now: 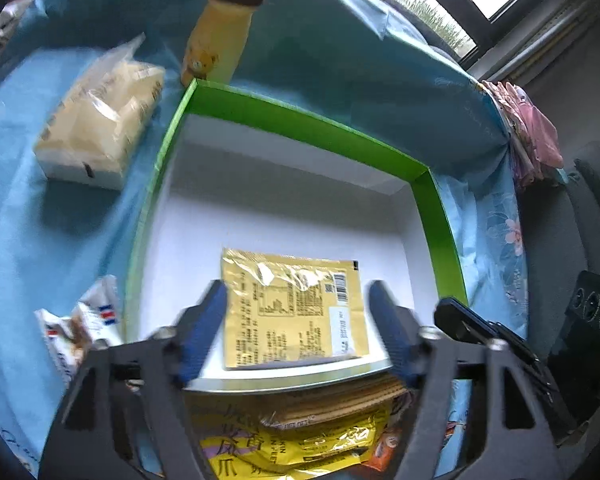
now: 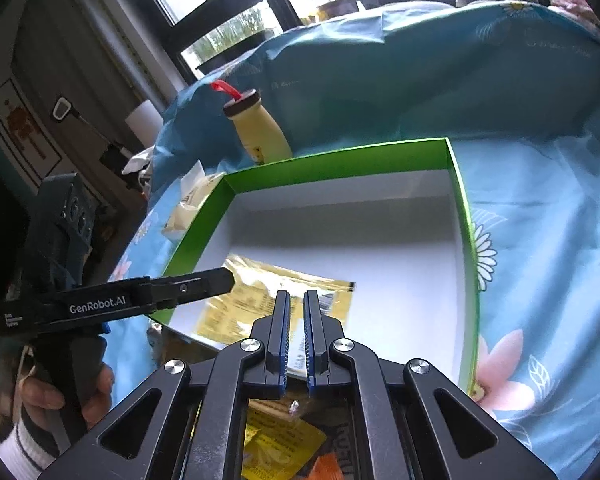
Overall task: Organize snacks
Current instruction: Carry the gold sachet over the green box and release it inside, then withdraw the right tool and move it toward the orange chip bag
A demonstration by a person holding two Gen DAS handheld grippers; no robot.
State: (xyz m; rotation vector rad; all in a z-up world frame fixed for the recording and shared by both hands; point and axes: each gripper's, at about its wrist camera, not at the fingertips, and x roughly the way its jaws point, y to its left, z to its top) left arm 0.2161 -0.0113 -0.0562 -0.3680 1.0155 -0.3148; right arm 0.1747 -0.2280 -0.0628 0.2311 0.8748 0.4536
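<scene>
Now we see the gold snack packet [image 1: 294,312] lying flat inside the green-rimmed box [image 1: 311,132]. Our left gripper [image 1: 300,316] hangs over it, jaws spread, nothing held; right gripper [image 2: 296,336] clenched empty by the box's near edge.

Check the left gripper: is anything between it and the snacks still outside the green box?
Nothing visible. The left gripper stands open over the gold packet lying inside the green box; the yellow packets lie right below it, outside the near wall.
</scene>
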